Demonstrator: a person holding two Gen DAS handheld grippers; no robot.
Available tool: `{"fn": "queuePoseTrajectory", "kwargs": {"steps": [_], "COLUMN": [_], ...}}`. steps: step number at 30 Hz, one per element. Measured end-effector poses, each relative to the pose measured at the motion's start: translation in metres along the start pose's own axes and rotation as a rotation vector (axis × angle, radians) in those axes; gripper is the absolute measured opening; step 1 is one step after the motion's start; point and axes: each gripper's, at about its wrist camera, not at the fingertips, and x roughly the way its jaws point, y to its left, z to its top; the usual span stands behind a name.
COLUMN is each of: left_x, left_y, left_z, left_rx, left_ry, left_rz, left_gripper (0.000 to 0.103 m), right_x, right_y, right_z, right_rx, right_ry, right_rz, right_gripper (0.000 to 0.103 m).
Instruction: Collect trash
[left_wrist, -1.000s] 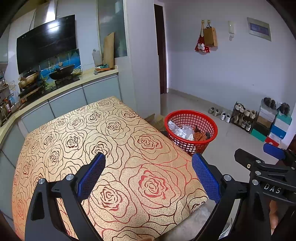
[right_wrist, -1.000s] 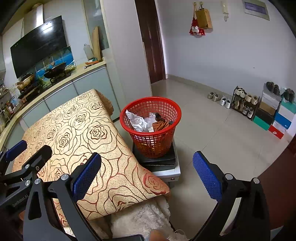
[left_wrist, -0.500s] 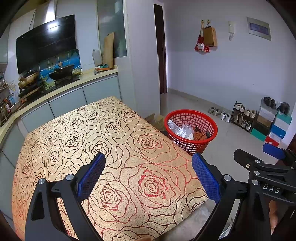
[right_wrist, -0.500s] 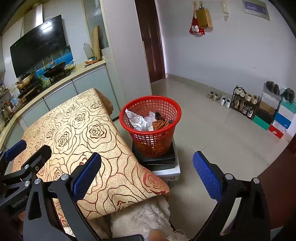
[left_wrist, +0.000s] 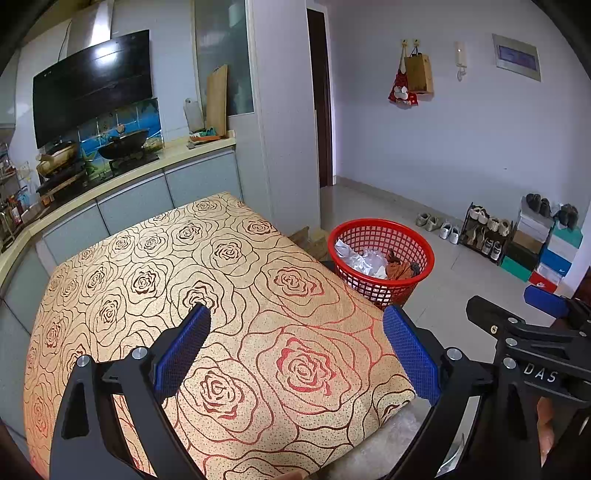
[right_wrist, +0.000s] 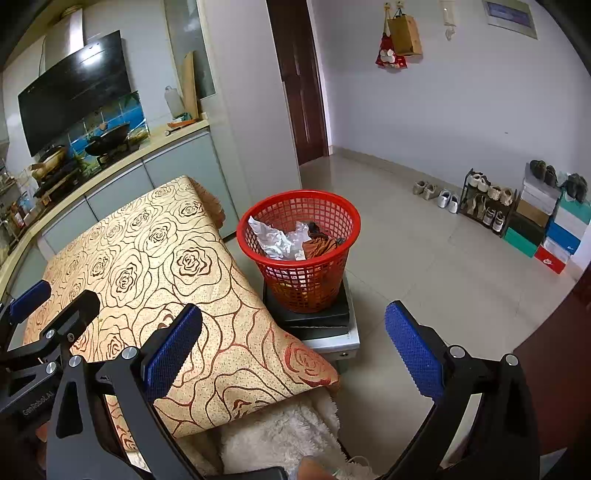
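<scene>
Rose-patterned tablecloth (left_wrist: 258, 295) bare — trash (right_wrist: 284, 240) in basket (right_wrist: 299, 199), beyond both spread, empty tongs (left_wrist: 295, 347) (right_wrist: 293, 343).

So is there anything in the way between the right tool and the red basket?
Nothing visible blocks it. The right tool is open and empty, and only bare floor and the low stand lie between it and the red basket. The rose tablecloth sits off to the left, beside the basket.
</scene>
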Motion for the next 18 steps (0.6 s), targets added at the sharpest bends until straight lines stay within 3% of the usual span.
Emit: {"fn": "queuePoseTrajectory", "kwargs": {"steps": [18], "left_x": [-0.0007], "left_y": [0.0012], "left_z": [0.0005], "left_rx": [-0.003], "left_ry": [-0.002], "left_rz": [-0.001], "left_gripper": [0.091], "right_x": [0.0009], "right_y": [0.0014], "right_z": [-0.0023], "right_rx": [0.001], "right_ry": [0.006], "right_rz": [0.000], "right_gripper": [0.096]}}
